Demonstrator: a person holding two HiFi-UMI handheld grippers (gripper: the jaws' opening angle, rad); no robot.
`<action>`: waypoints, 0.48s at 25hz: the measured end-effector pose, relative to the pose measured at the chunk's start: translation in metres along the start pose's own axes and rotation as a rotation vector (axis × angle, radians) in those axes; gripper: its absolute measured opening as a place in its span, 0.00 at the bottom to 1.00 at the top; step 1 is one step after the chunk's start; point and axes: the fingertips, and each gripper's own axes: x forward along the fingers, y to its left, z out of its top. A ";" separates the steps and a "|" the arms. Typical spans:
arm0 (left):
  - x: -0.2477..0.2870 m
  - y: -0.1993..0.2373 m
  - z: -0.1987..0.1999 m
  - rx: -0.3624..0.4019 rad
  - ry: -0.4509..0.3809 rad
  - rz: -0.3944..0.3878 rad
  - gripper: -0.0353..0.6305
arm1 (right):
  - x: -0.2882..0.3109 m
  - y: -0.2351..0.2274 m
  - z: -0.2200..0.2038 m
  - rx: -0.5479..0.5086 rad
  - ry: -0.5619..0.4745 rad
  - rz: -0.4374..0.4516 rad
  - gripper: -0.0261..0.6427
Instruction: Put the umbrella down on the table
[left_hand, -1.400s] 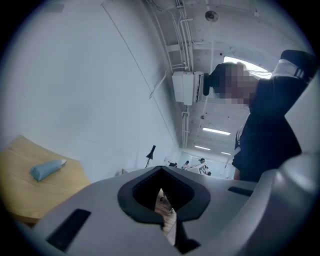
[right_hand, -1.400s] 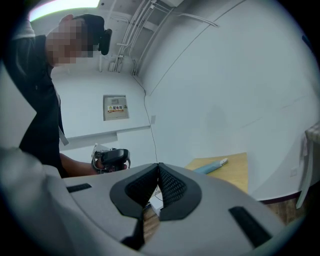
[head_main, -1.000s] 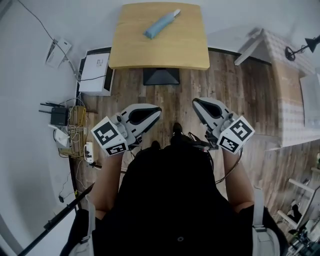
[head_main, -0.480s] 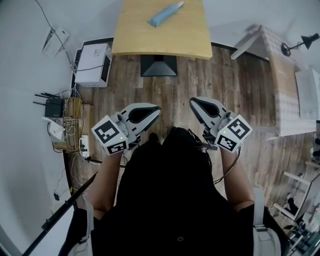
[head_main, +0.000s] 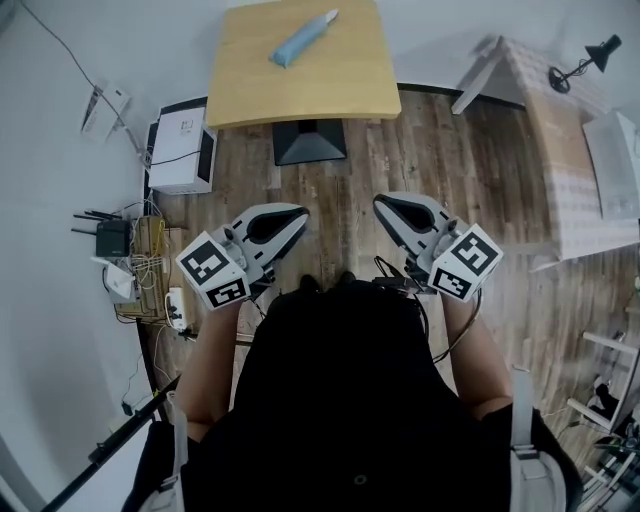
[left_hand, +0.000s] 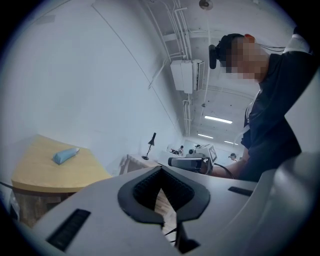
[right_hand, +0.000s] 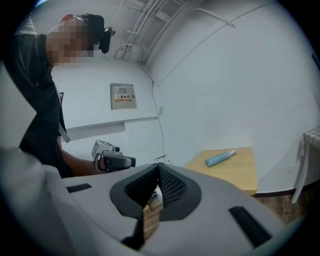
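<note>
Folded blue umbrella (head_main: 300, 38) lies flat on the wooden surface (head_main: 340, 85), well apart from both grippers. Left gripper (head_main: 297, 213) and right gripper (head_main: 382, 204): jaws pressed together, empty. Umbrella looks light, soft fabric over a stiff shaft; best pinched mid-body.

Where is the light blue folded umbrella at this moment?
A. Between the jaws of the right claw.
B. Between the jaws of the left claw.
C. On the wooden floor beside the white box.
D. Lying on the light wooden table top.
D: the light blue folded umbrella lies flat on the light wooden table, well apart from the left claw and the right claw, both shut and empty.
</note>
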 end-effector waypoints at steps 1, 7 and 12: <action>0.006 -0.004 0.003 0.007 -0.001 0.000 0.07 | -0.007 -0.005 -0.004 0.008 0.003 -0.004 0.07; 0.031 -0.003 -0.001 -0.005 0.025 0.039 0.07 | -0.024 -0.026 -0.001 0.016 -0.031 0.004 0.07; 0.062 -0.011 -0.010 -0.007 0.046 0.047 0.07 | -0.041 -0.046 -0.009 0.032 -0.039 0.019 0.07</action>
